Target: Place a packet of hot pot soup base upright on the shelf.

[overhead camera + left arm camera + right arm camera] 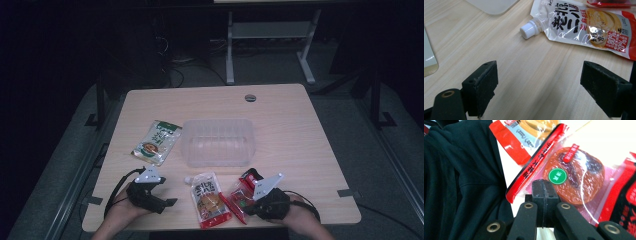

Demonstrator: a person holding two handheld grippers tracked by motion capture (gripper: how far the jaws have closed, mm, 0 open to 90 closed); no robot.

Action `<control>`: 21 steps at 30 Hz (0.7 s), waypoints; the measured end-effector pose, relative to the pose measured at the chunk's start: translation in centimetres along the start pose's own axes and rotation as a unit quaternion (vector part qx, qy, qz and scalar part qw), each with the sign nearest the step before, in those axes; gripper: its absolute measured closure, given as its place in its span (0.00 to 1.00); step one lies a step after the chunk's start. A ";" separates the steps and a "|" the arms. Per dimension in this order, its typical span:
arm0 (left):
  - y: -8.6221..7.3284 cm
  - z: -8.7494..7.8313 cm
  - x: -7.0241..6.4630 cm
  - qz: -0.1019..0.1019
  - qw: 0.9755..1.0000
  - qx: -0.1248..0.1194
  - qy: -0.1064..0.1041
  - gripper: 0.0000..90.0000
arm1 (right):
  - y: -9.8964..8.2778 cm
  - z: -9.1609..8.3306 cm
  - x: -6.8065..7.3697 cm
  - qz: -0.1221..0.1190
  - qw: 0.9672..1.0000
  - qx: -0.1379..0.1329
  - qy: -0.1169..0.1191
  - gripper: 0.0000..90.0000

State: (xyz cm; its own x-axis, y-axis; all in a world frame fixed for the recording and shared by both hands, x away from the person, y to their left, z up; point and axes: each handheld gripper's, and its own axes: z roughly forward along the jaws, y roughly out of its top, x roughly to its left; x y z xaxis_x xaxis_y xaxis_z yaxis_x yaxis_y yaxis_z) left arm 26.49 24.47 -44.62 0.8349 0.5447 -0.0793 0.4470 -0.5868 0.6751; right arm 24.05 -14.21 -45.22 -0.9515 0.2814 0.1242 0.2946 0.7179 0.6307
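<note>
Pinching the edge of a red clear-window packet [574, 177] at the bottom centre of the right gripper view, the right gripper [544, 187] is keeping its two black jaws pressed together on the plastic. A brown, disc-shaped food is showing through the packet's window under a round green sticker with white characters too small to read; a red band along the packet's edge is carrying a line of Chinese writing. In the high view this packet [243, 194] is sitting at the lower right of the frame, at the near edge of the wooden table [295, 150], with the right gripper [250, 199] on its near side.

Just left of it, a spouted pouch [208, 199] is lying flat; in the left gripper view the pouch [586, 25] is showing bold black Chinese characters, a white screw cap and a red panel reading "80%" and "70%".

At the lower left, the left gripper [167, 202] is hovering with its jaws spread wide over bare wood, holding nothing.

Farther up, a clear plastic tub [218, 142] is standing mid-table, and a green-topped sachet [156, 141] is lying left of it.
</note>
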 end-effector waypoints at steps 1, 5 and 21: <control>0.0 0.0 0.0 -0.001 1.000 0.000 -0.001 0.16 | 0.1 0.1 0.0 0.000 1.000 0.001 0.001 1.00; 0.0 0.0 -0.1 0.000 1.000 0.004 -0.004 0.16 | 0.7 0.6 0.0 -0.009 1.000 0.000 0.001 1.00; 0.1 0.0 -0.5 0.026 1.000 0.000 -0.003 0.16 | 3.0 1.9 -0.4 -0.006 1.000 -0.015 -0.010 1.00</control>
State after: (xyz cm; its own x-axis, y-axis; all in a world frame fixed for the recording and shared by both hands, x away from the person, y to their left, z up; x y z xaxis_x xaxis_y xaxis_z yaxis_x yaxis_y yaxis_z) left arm 26.14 24.16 -44.54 0.8594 0.5090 -0.0489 0.4027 -0.6149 0.6780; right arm 25.47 -10.96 -44.85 -0.9530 0.2857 0.1009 0.2798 0.7021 0.6548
